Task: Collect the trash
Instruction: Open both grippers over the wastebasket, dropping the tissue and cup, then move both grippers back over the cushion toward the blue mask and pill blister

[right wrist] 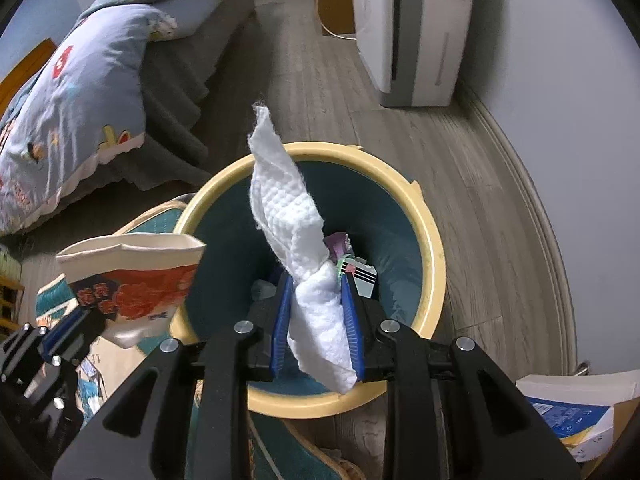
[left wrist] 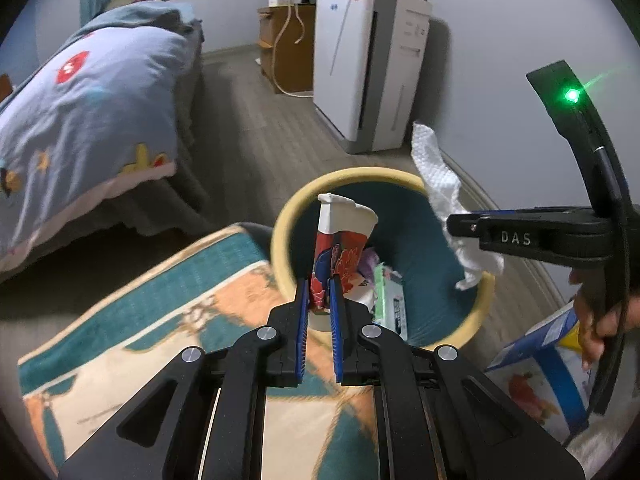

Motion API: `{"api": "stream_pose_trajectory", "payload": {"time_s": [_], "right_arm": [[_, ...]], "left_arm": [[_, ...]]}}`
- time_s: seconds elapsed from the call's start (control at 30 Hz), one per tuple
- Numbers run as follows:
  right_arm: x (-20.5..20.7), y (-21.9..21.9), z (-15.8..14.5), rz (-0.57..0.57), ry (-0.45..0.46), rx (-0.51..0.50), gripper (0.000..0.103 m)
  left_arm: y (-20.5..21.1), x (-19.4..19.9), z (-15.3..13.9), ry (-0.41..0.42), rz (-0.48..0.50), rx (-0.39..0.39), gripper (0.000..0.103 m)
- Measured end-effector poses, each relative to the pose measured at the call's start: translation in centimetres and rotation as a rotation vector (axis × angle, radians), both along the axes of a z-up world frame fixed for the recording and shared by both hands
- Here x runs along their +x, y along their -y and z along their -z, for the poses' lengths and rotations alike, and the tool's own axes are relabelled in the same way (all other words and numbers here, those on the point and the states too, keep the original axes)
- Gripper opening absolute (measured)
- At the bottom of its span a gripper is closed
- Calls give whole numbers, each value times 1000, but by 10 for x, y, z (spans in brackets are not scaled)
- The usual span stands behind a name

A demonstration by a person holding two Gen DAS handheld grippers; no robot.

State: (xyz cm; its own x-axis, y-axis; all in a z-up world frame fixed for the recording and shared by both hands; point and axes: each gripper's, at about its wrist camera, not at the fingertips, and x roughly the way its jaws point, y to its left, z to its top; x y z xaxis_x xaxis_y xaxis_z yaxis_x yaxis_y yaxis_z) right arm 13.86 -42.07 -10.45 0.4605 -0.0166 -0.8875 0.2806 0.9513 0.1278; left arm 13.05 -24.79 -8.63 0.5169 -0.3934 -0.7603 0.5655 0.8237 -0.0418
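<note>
Each camera sits behind its own gripper, looking forward and steeply downward along the fingers at close range. Both views share the yellow-rimmed bin (left wrist: 486, 300) (right wrist: 436, 248), the wooden floor (left wrist: 256, 128) (right wrist: 328, 96), the bed (left wrist: 80, 112) (right wrist: 80, 92) and the white appliance (left wrist: 360, 72) (right wrist: 424, 32).

The bin (right wrist: 434, 248) looks like smooth plastic: a matt cream rim around a dark teal inside. Over it, the left claw (left wrist: 319, 300), matt black plastic with ribbed blue pads and shiny metal rivets, pinches a crushed paper cup (left wrist: 340, 248) with a glossy red print. The right claw (right wrist: 316, 320), of the same make, grips a white quilted paper towel (right wrist: 288, 216), soft and embossed. Beside the bin, the floor (right wrist: 460, 152) shows matt grey wood-grain planks.
</note>
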Motion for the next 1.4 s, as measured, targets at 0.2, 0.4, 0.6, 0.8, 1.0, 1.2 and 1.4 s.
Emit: {"api": "stream_pose_trajectory", "payload": {"time_s": [0.2, 0.4, 0.6, 0.8, 1.0, 1.2, 1.4], "right_arm": [[6, 1, 3, 4, -4, 7, 27], [8, 8, 3, 46, 7, 20, 54], [7, 10, 1, 66, 12, 22, 84], [2, 5, -13, 85, 40, 22, 97], [-2, -10, -21, 68, 32, -10, 97], [-10, -34, -28, 54, 27, -34, 97], [-16, -62, -36, 21, 38, 23, 97]], "left_arm": [[22, 5, 15, -8, 27, 2, 11], [21, 11, 27, -28, 12, 29, 17], [10, 9, 22, -22, -18, 13, 56], [-3, 2, 8, 26, -59, 18, 93], [-23, -13, -3, 60, -88, 51, 95], [-47, -30, -14, 84, -109, 65, 96], [-81, -44, -24, 104, -155, 84, 96]]}}
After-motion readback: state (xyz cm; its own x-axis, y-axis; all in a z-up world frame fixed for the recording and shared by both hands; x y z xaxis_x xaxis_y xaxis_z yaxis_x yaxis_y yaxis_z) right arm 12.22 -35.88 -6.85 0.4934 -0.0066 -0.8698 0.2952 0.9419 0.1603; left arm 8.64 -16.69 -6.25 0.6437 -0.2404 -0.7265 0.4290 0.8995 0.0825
